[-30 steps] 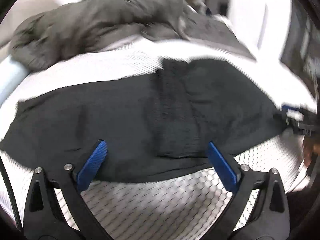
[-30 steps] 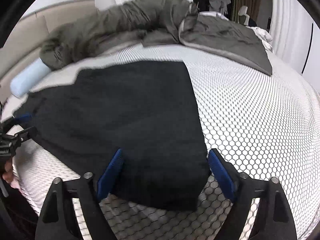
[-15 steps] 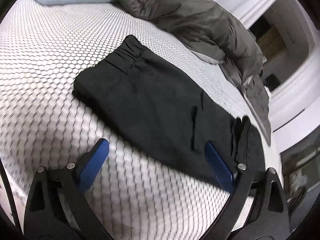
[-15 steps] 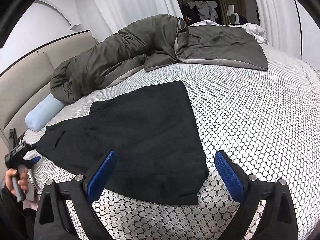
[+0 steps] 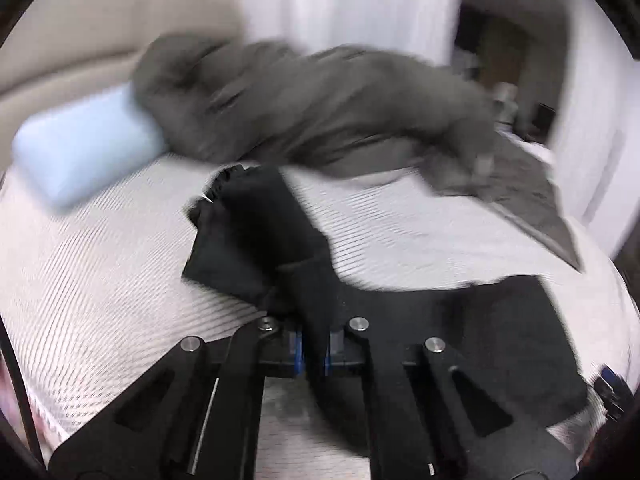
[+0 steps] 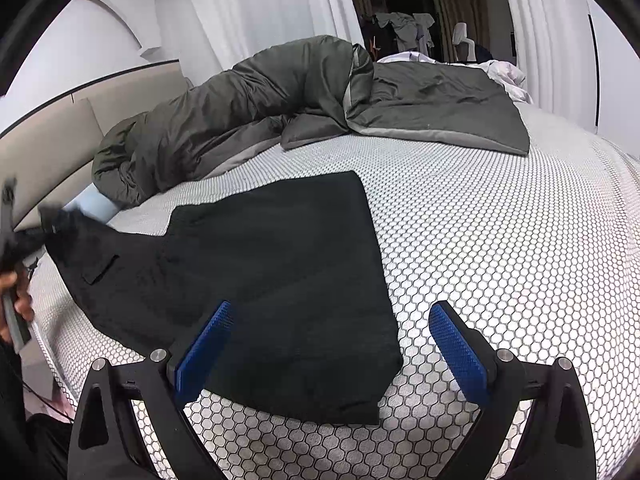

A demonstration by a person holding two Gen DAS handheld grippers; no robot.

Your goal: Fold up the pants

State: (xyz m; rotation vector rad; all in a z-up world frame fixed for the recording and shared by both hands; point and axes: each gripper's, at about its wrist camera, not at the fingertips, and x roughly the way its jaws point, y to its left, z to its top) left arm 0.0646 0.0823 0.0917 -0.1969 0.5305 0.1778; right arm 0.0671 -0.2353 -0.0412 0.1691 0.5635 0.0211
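Note:
Black pants [image 6: 280,260] lie spread on the honeycomb-patterned bed sheet [image 6: 500,240]. In the left wrist view my left gripper [image 5: 314,350] has its jaws closing tight, and its blue pads pinch a fold of the pants [image 5: 256,232] at the waist end, which is raised off the sheet. The right wrist view shows that lifted corner at the far left, beside a hand [image 6: 14,296]. My right gripper [image 6: 332,312] stands open just above the leg end of the pants, with nothing pressed between its fingers.
A dark grey duvet [image 6: 280,100] is bunched across the back of the bed. A light blue pillow [image 5: 80,148] lies at the left by the beige headboard [image 6: 48,152]. Bare sheet stretches to the right of the pants. White curtains hang behind.
My left gripper went from wide open to shut on the waist end of the pants and rose with it. The right gripper stayed open and barely moved.

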